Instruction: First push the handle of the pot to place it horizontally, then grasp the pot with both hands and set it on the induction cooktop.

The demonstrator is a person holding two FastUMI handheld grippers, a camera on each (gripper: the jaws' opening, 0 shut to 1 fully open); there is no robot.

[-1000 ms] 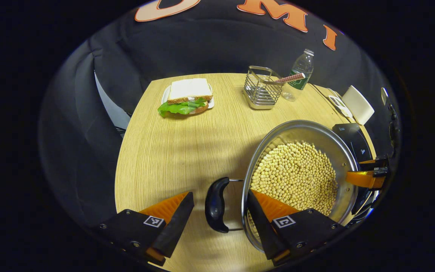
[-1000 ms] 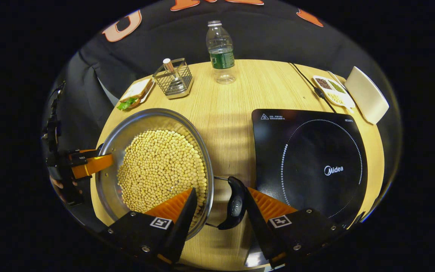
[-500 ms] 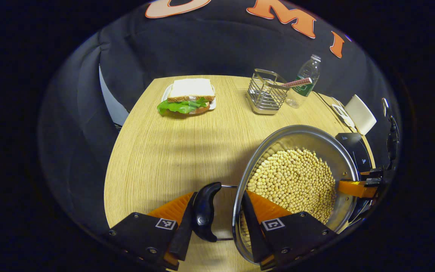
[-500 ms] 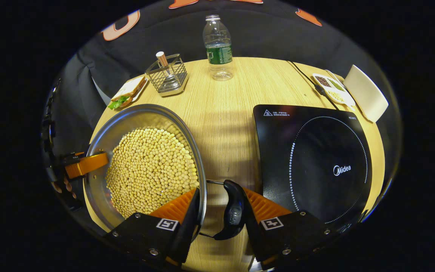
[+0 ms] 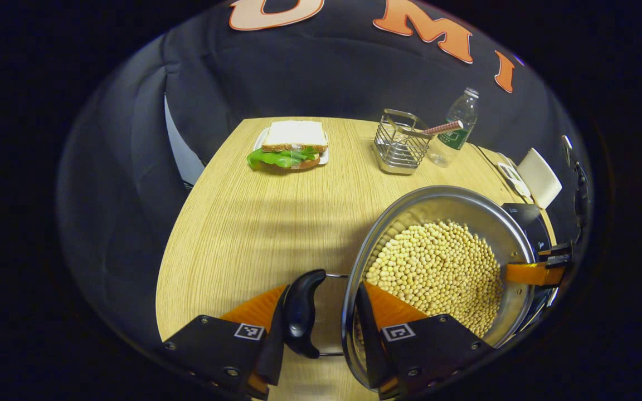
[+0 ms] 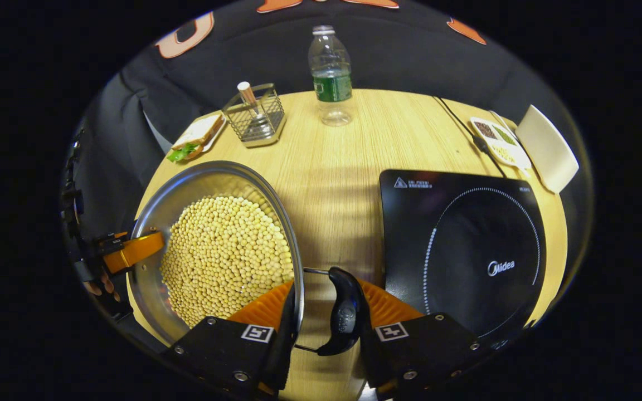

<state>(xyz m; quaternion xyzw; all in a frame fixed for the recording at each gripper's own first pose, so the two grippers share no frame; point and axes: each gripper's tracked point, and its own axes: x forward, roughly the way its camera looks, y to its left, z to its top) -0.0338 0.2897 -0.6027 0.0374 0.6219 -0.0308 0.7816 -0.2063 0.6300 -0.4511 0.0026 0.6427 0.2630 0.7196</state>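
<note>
Pot (image 5: 438, 267) sits level, handles (image 5: 298, 312) out sideways, both grippers (image 5: 318, 334) (image 6: 324, 323) clamping rim and handle.

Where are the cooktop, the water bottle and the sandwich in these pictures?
induction cooktop (image 6: 466, 245), right gripper view, its glass top.
water bottle (image 6: 330, 83), right gripper view, its label band.
sandwich (image 5: 293, 136), left gripper view, top bread slice.

pot (image 6: 154, 223): 1 | induction cooktop (image 6: 460, 245): 1 | bottle (image 6: 330, 78): 1 | sandwich (image 5: 293, 146): 1

Both tongs (image 5: 318, 328) (image 6: 324, 328) have black angular bodies with small silver screws and square black-and-white markers, with ribbed finger faces.
</note>
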